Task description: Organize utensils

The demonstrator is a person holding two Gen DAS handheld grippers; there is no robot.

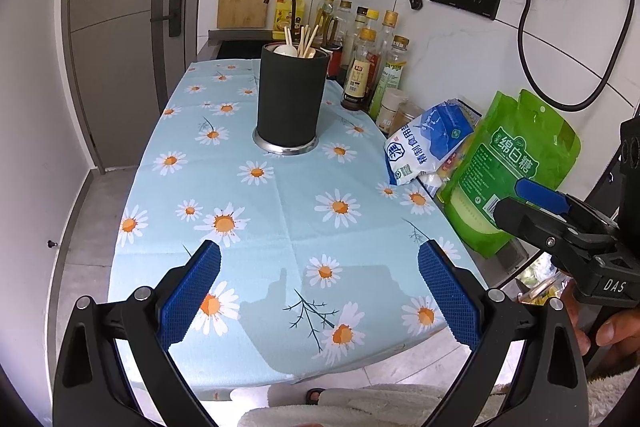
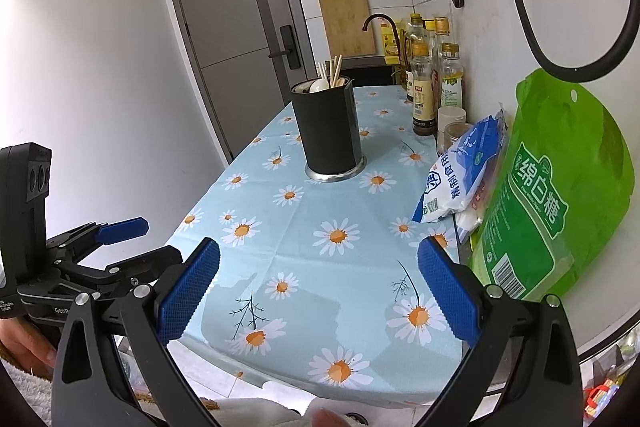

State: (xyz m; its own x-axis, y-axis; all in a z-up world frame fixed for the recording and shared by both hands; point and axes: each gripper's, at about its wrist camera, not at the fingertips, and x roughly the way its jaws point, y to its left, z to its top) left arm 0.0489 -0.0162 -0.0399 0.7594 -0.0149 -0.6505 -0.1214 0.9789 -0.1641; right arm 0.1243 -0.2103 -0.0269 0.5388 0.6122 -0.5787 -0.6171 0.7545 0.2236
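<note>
- Both grippers empty: left gripper (image 1: 319, 295) has its jaws spread wide over the near end of the table (image 1: 280, 195); right gripper (image 2: 319, 293) likewise wide apart, nothing between the pads.
- In the left view the right gripper sits at 3 o'clock, beside the green bag (image 1: 516, 167); how its jaws stand can't be read from there, but its own view settles it.
- Step, my read: task looks finished or at a pause. No loose utensils show on the cloth.
- Holder (image 1: 290, 99) stands upright at 12 o'clock, mid-table, well apart from both grippers.
- Chopsticks (image 1: 308, 39) and a white spoon (image 1: 286, 50) poke out of its top, chopsticks leaning slightly to 1 o'clock.
- Holder: dark cylinder on a metal base ring, rigid, probably stable.
- Bottles (image 1: 360, 67) cluster at 1 o'clock, near the holder but not touching.
- Next move, if any: find remaining utensils; none seen here. Otherwise back off, staying clear of the bag and salt pack (image 1: 428, 143) at 2 o'clock.
</note>
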